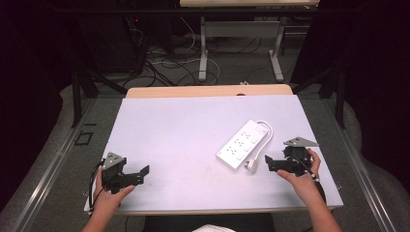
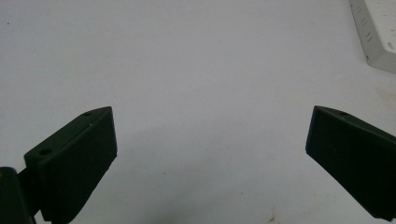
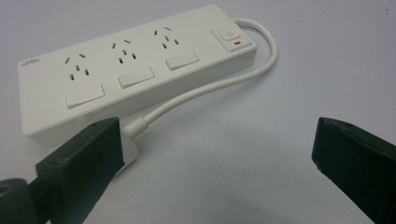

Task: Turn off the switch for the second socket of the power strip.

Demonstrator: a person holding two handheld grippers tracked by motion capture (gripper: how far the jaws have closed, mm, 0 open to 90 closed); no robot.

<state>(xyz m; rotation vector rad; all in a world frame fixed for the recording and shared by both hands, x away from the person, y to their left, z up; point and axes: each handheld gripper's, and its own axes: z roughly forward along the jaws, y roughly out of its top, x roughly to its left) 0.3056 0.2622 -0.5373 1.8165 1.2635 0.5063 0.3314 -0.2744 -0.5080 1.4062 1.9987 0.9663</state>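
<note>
A white power strip (image 1: 243,143) with three sockets and a switch lies at an angle on the right half of the white table (image 1: 179,125). Its short white cable (image 1: 269,131) loops round to a white plug (image 1: 251,166) lying in front of it. My right gripper (image 1: 268,164) stands open just right of the plug. In the right gripper view the right gripper (image 3: 217,128) faces the power strip (image 3: 135,65), and one jaw partly hides the plug (image 3: 132,140). My left gripper (image 1: 141,175) rests open near the front left edge. The left gripper (image 2: 210,116) has bare table between its jaws.
A corner of the power strip (image 2: 379,39) is visible at the top right of the left gripper view. Behind the table lie a wooden edge (image 1: 208,90), floor cables (image 1: 164,65) and the legs of another table (image 1: 203,53). Dark curtains flank both sides.
</note>
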